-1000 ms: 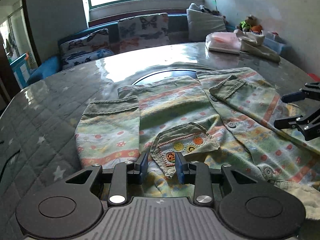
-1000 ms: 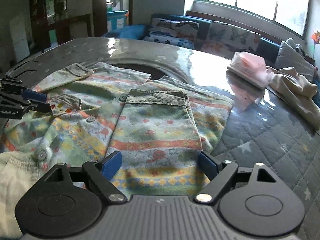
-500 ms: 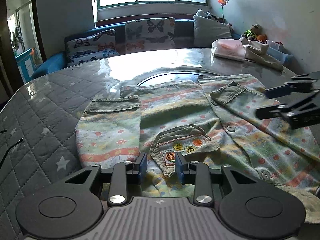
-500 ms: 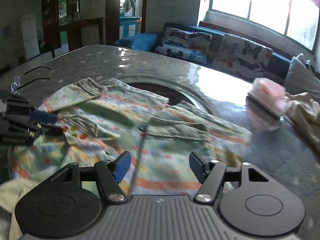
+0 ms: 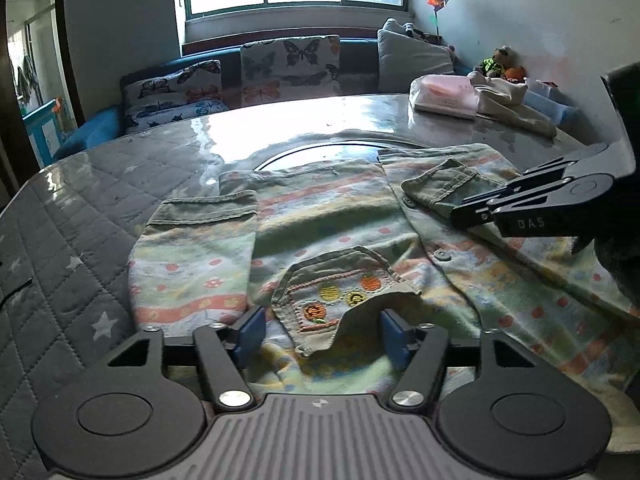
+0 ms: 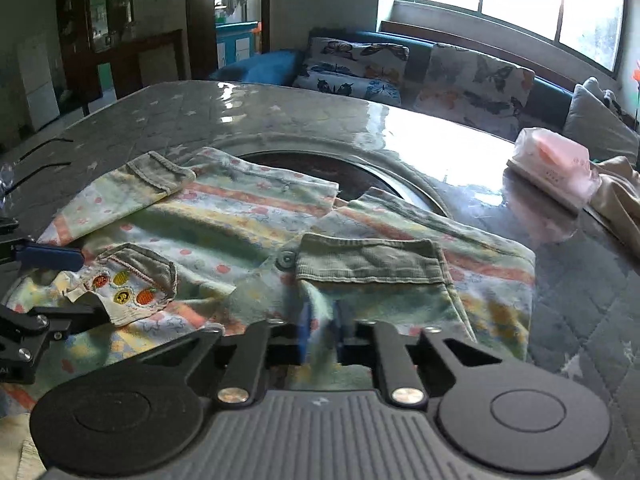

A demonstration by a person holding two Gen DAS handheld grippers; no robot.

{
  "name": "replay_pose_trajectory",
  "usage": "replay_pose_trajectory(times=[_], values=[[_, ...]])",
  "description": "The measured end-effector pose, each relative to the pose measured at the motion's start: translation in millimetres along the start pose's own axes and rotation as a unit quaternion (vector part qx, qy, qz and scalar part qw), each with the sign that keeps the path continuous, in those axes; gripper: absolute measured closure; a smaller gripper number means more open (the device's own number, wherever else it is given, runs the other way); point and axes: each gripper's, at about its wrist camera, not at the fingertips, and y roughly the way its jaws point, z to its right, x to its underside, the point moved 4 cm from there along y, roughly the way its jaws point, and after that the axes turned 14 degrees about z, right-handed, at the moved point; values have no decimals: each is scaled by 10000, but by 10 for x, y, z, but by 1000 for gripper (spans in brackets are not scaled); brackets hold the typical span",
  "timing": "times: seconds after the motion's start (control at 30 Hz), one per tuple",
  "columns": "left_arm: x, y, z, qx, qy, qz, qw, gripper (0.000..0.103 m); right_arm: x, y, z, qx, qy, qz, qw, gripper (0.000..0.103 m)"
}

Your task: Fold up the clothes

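Pastel-striped cotton, dotted with small red marks, makes up a child's shirt (image 5: 332,216) spread flat across the near half of a round table (image 5: 100,184) covered in grey quilted cloth with white stars. Its hem lies toward the glossy centre of the table, and its collar end sits at the near edge, under the two handheld claws.

Both olive-cuffed sleeves are folded inward onto the shirt body. One sleeve (image 5: 192,260) lies along the shirt's left side, the other sleeve (image 6: 384,280) along its right side. A chest pocket (image 5: 340,296) embroidered with orange and yellow circles sits between them, its lower corner curled up.

Seen from the left wrist camera, the left gripper (image 5: 322,336) is spread wide, its blue pads either side of the pocket's curled corner and holding nothing.

Seen from the right wrist camera, the right gripper (image 6: 322,332) is pinched nearly closed on a fold of the right sleeve's fabric, which bunches up between its blue pads.

At the far right edge of the table rest a pink tissue pack (image 5: 444,94) and a crumpled beige cloth (image 5: 512,104), touching each other.
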Motion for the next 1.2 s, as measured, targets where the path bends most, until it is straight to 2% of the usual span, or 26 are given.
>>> replay_pose_trajectory(times=[0.13,0.3,0.47,0.7,0.87,1.0,1.17,1.2], values=[[-22,-15,32,-15,-14,-27,10000,29,-28,-146,66,70,74,197,9998,99],[-125,-140,166,-43,70,130,9999,16,-106,-449,181,116,175,497,9985,99],[-203,-243,406,181,148,236,9994,7,-109,-772,375,304,385,783,9957,100],[-230,-293,807,647,328,309,9969,0,36,-1205,706,731,791,1042,9887,100],[-204,-276,1022,886,394,287,9949,0,164,-1348,792,820,873,921,9885,99],[-115,-223,1115,994,413,127,9941,0,205,-1285,696,681,813,820,9910,92],[11,-194,1143,1090,434,-62,9931,0,172,-1091,528,406,725,695,9941,74],[35,-185,1134,1104,406,-93,9930,0,149,-1039,488,339,668,662,9950,67]])
